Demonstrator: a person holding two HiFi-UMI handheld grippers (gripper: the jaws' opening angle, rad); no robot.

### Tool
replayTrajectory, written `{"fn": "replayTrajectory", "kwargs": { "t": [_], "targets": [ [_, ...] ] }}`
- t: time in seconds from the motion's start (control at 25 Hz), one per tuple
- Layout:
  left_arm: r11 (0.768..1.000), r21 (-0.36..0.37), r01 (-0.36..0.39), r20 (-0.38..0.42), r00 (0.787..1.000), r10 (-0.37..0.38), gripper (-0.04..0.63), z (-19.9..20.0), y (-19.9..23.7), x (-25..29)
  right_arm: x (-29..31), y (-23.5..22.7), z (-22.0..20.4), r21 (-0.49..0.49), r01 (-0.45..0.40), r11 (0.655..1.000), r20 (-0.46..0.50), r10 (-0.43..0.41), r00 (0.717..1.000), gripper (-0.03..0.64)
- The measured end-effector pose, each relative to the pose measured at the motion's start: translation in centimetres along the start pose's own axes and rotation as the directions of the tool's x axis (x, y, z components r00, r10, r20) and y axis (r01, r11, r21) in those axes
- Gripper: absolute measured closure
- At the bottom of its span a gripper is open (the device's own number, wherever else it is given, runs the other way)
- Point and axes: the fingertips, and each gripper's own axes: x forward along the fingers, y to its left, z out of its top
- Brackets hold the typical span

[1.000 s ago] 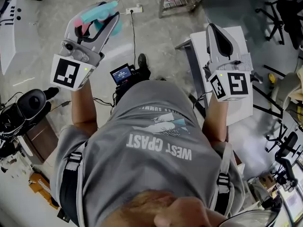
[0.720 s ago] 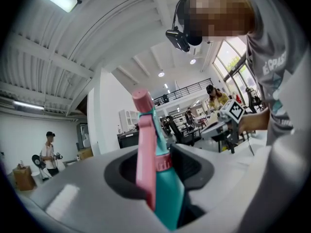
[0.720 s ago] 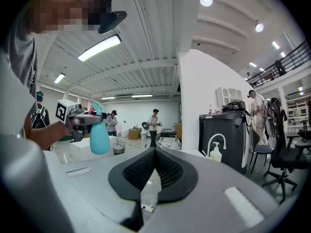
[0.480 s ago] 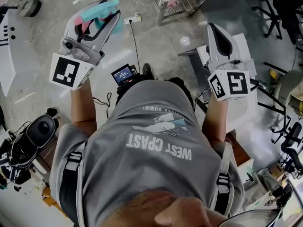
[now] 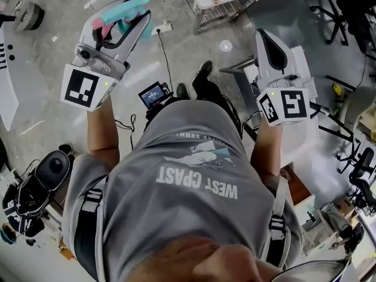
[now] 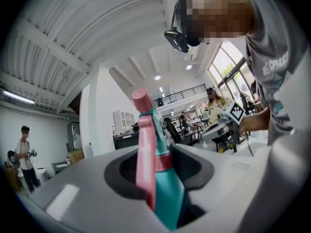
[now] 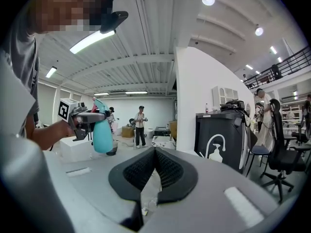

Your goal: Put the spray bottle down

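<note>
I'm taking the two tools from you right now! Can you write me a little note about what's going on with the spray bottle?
Left tool: shut on the spray bottle, gripping it near the neck, with the pink trigger above and the teal body hanging below.
Right tool: shut, with nothing in it.
Where it is: the bottle is up in the air in front of the person, resting on nothing.
Done: the bottle is in the grip.
Left: carry it to a surface, stand it down, then open the left tool and pull away.
</note>
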Motion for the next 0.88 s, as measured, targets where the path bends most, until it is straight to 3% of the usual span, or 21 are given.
{"fn": "replayTrajectory", "kwargs": {
  "t": [0.36, 0.6, 0.88],
  "targets": [
    [1.000, 0.013, -0.019, -0.059, 0.998, 0.019, 0.448, -2.1, 3.8, 7.1, 6.4, -6.3, 0.0, 0.027, -0.036, 0.999, 0.018, 0.036, 0.999, 0.615],
    [0.999, 0.026, -0.036, -0.056, 0.998, 0.038, 0.448, -2.3, 5.1, 12.5, 9.3, -11.1, 0.1, 0.027, -0.059, 0.998, 0.025, 0.058, 0.998, 0.615],
    [0.999, 0.043, 0.033, -0.112, 0.993, -0.028, 0.448, -2.6, 3.6, 18.4, 9.5, -16.6, -1.9, 0.005, -0.068, 0.998, 0.048, 0.067, 0.997, 0.615]
  ]
}}
